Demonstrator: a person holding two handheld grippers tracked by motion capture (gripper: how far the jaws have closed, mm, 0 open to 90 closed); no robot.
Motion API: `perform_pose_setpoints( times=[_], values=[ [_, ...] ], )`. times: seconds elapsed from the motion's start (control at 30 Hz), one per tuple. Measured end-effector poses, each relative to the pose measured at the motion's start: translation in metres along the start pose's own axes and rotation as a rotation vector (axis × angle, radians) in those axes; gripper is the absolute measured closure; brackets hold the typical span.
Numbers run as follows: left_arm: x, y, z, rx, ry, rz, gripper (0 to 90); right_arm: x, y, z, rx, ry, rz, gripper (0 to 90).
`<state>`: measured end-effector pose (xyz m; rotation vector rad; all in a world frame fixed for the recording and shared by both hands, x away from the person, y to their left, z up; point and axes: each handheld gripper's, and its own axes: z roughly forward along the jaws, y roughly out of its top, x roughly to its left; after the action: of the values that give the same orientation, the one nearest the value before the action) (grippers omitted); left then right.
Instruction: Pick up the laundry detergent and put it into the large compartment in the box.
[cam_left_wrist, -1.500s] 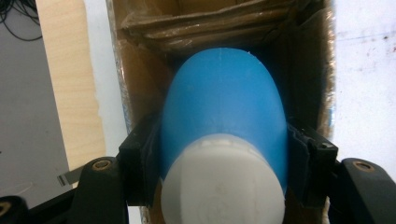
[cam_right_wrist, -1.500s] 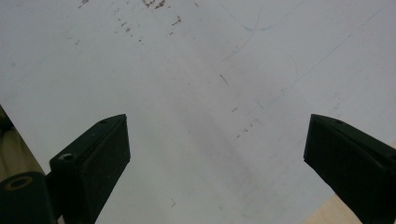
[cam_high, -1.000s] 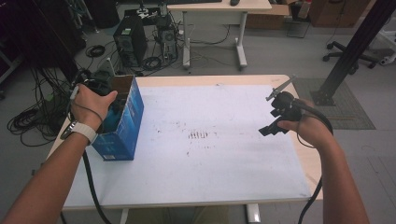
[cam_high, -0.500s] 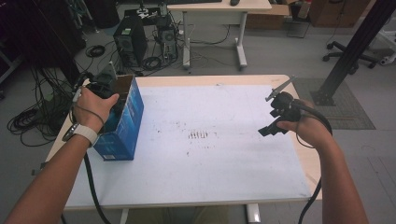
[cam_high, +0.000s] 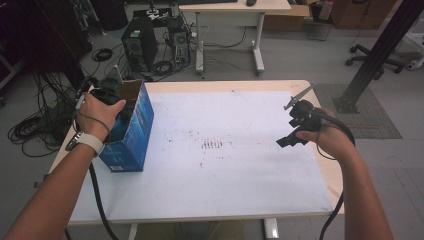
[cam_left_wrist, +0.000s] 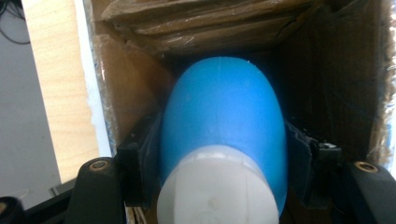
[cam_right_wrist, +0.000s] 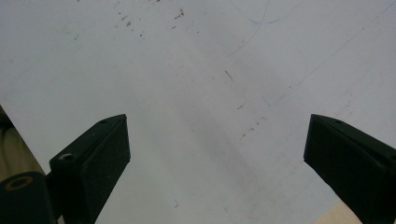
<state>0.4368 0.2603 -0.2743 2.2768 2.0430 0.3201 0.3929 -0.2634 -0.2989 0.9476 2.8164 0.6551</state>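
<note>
Little has shifted since the earlier frames: both hands sit where they were, and the left claw (cam_left_wrist: 219, 186) has just been easing its jaws apart slightly, yet its pads still press the smooth blue plastic bottle with a white cap (cam_left_wrist: 223, 135) inside the open blue cardboard box (cam_high: 131, 131) at the counter's (cam_high: 240, 200) left edge. That bottle looks light, rigid and slippery; grasping near the neck seems safest. Over bare counter, the right claw (cam_right_wrist: 215, 154) is released.

One blue box (cam_high: 131, 135), one blue bottle (cam_left_wrist: 223, 121) inside it, two grippers, left (cam_high: 107, 90) and right (cam_high: 295, 131), on one table (cam_high: 230, 170)
</note>
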Motion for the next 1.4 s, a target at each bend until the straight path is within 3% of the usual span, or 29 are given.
perform_pose_setpoints(
  times=[0.63, 1.4],
  values=[
    [0.0015, 0.0018, 0.0023, 0.01, -0.029, 0.001, 25.8, 0.0001, -0.0004, 0.0018, 0.008, 0.001, 0.005, 7.2],
    [0.0028, -0.0013, -0.0029, 0.003, -0.037, 0.0, 21.3, 0.0023, -0.0015, -0.0001, 0.001, 0.001, 0.004, 7.2]
  ],
)
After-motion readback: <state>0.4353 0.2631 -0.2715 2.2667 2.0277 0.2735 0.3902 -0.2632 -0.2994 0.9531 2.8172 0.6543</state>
